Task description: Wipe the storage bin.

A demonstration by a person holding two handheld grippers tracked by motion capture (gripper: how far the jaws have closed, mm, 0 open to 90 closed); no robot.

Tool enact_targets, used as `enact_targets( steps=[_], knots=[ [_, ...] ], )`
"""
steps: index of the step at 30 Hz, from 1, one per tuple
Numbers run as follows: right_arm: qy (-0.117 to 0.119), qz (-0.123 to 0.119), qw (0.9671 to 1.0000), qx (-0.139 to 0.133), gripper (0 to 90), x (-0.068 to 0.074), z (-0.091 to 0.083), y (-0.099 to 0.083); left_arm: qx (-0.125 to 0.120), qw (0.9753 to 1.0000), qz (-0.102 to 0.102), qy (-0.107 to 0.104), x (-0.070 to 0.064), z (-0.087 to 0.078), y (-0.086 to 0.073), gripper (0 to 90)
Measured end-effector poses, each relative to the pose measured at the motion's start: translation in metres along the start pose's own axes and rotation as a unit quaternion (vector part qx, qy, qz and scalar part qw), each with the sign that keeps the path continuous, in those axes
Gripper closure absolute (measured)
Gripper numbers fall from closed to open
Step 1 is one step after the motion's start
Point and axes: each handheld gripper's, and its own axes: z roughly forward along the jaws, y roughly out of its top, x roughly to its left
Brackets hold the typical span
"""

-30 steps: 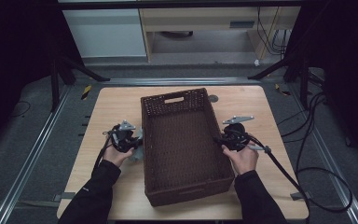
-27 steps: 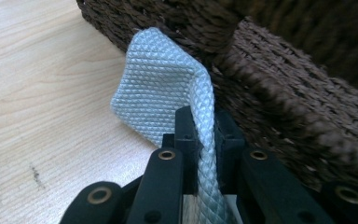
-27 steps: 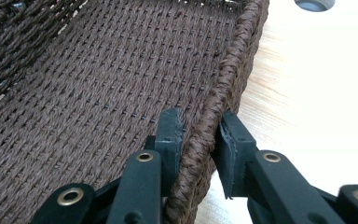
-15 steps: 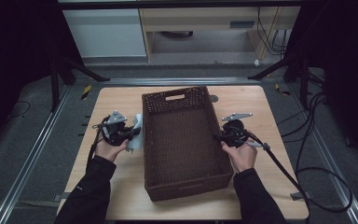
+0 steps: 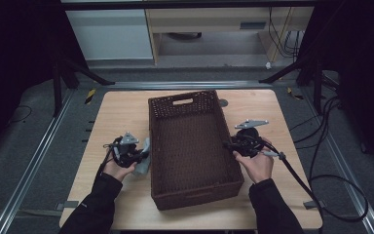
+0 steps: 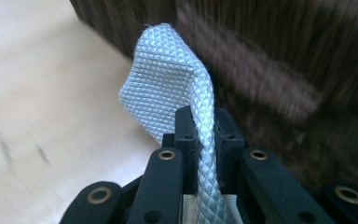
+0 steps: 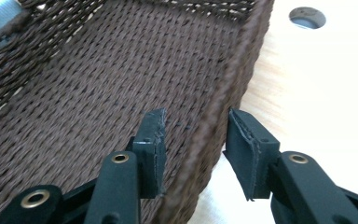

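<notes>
I see dark brown woven rectangular basket (image 5: 190,146) mid table (image 5: 121,112). L gripper (image 6: 204,135) clamped on pale grey textured cloth (image 6: 168,79) just left of it. R gripper (image 7: 193,140) apart, jaws astride basket's right wall.

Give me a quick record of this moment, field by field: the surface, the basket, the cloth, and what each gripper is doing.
surface: light wooden table
basket: dark brown woven basket, mid-table, nothing seen inside
cloth: pale blue-grey textured cloth, just outside the basket's left wall
left gripper: left gripper clamped on a fold of the cloth, beside the basket
right gripper: right gripper open, jaws astride the basket's right rim, one inside and one outside, not closed on it
hole: round hole in the table past the basket's far right corner
</notes>
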Motion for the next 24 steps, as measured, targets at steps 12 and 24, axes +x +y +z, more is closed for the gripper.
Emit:
enact_targets(
  steps=[12, 24],
  knots=[
    [0.005, 0.014, 0.9997, 0.019, 69.8, 0.0, 0.008, -0.007, -0.065, 0.9979, 0.0, 0.01, -0.001, -0.027, 0.022, 81.9],
    [-0.016, 0.032, 0.9993, 0.008, 74.2, 0.0, 0.012, -0.002, -0.086, 0.9958, 0.028, 0.014, -0.012, -0.044, 0.034, 81.9]
  ],
)
